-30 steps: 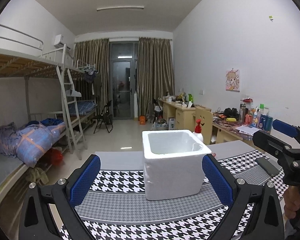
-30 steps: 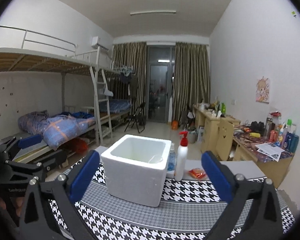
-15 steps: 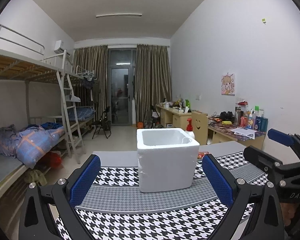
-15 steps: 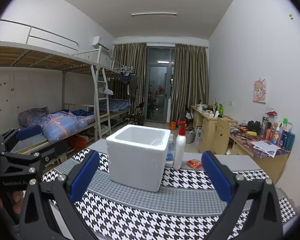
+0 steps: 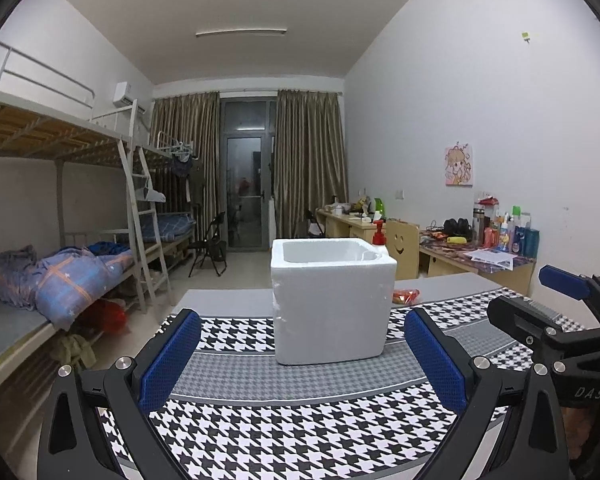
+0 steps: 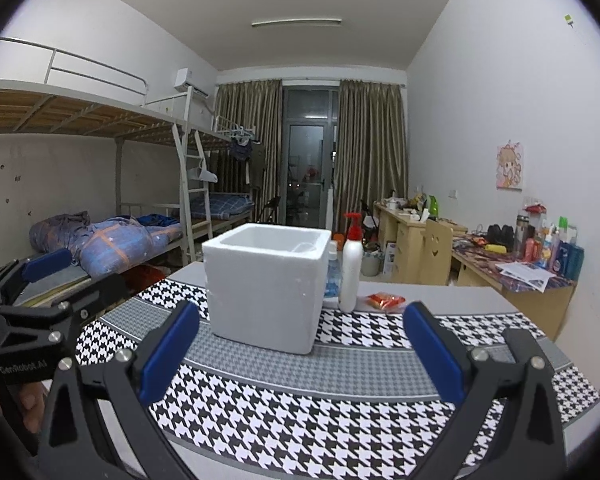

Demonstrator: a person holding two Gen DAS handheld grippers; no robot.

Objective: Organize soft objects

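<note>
Left gripper (image 5: 300,354) wide, empty, foam box (image 5: 332,298) just ahead

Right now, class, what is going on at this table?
A person holds both grippers open and empty above the houndstooth cloth. The left gripper and right gripper face a white foam box, touching nothing. A white pump bottle and a red packet sit beside the box.

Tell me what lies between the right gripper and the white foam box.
Only bare houndstooth cloth: in the right wrist view nothing sits between the right gripper and the white foam box. Its jaws stand wide open and empty.
</note>
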